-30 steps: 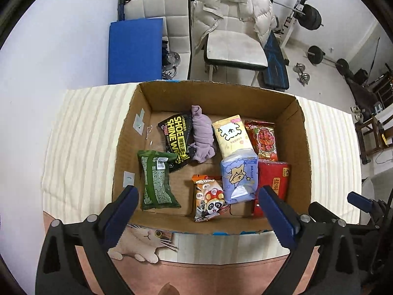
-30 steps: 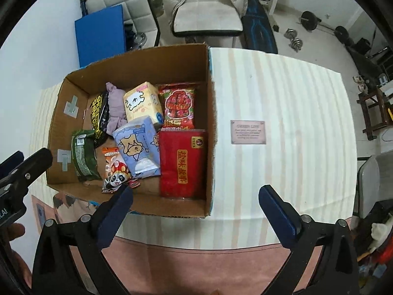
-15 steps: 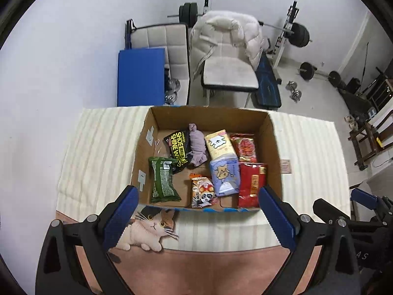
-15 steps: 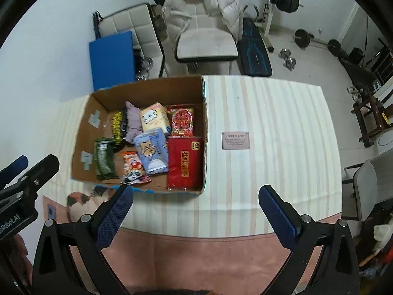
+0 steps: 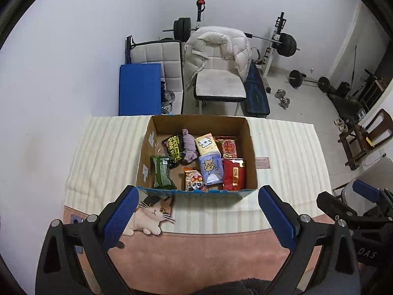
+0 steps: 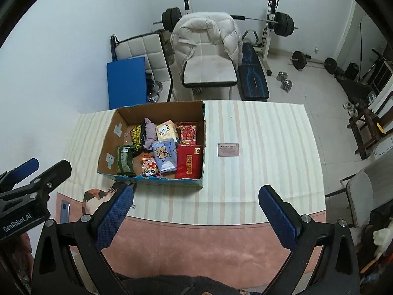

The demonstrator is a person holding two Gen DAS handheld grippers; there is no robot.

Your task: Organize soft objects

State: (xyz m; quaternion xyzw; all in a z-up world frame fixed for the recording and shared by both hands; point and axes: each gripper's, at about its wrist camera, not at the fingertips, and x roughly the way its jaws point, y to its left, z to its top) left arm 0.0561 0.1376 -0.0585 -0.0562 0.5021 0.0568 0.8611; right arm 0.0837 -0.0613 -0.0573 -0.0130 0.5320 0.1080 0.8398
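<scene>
An open cardboard box [image 5: 251,147] [image 6: 108,135] stands on the striped tablecloth and holds several soft packs: a green pack [image 5: 161,172], a black pack [image 5: 174,148], a purple cloth [image 5: 189,146], a yellow tissue pack [image 5: 207,143], a blue pack [image 5: 210,168], a red pack [image 5: 233,174], a panda snack [image 5: 194,180]. My left gripper [image 5: 198,212] is open and empty, high above the table's near edge. My right gripper [image 6: 196,209] is open and empty, back from the box to its right.
A small label card [image 6: 228,149] lies on the cloth right of the box. A cat picture [image 5: 152,215] is on the mat in front. Behind the table are a white chair with a jacket [image 5: 218,59], a blue panel [image 5: 139,88] and weights.
Both grippers have pulled up and back from the box, so the box looks smaller and more of the room shows. Both stayed open and empty.
</scene>
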